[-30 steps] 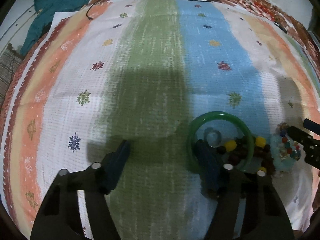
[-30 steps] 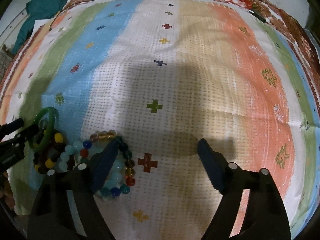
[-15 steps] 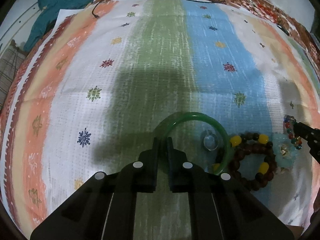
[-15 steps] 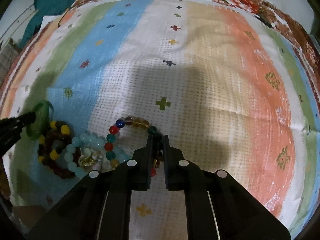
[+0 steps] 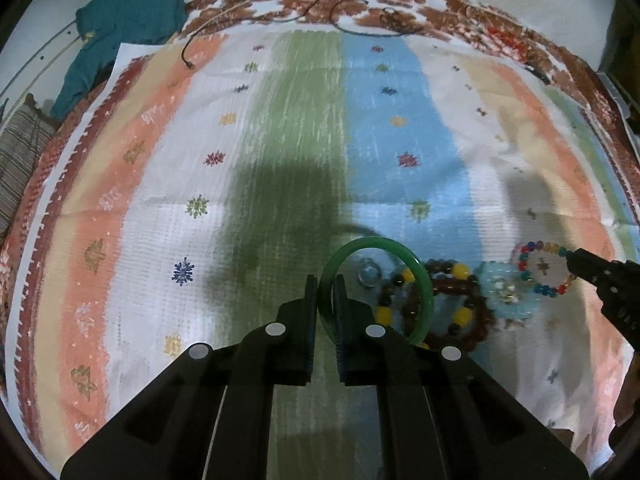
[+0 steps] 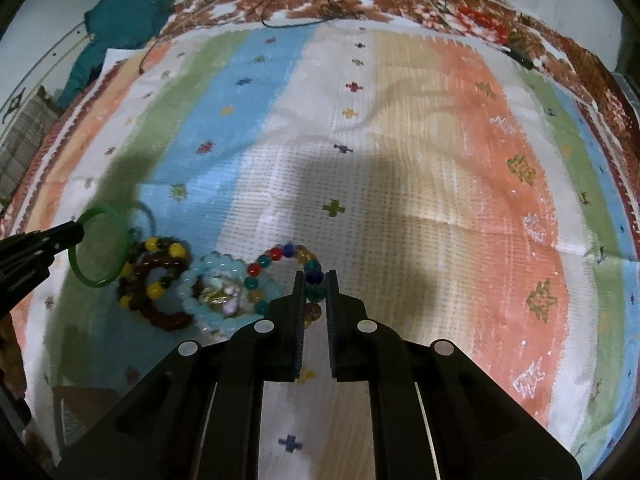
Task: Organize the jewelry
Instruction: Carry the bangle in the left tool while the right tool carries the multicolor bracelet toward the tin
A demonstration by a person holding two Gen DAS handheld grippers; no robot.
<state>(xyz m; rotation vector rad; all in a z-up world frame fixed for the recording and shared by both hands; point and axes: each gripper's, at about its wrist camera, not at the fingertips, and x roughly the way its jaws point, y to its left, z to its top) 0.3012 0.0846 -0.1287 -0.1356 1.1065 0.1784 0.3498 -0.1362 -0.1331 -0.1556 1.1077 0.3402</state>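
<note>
A striped woven cloth with small stitched motifs (image 5: 304, 128) covers the surface, over a floral-bordered sheet (image 5: 440, 8) that shows along its far edge. At the far left corner lies a crumpled teal garment (image 5: 124, 20). The left hand-held gripper (image 5: 326, 292) pinches the left side of a green glass bangle (image 5: 416, 264), raised on edge. Inside the bangle's ring, on the cloth, lies a small clear ring (image 5: 369, 273). Just right of it sits a dark brown beaded bracelet with yellow beads (image 5: 460, 304), then a pale blue beaded bracelet (image 5: 506, 292). Farthest right, the right hand-held gripper (image 6: 316, 284) grips a bracelet of mixed coloured beads (image 6: 276, 254), overlapping the pale blue one in the right wrist view.
</note>
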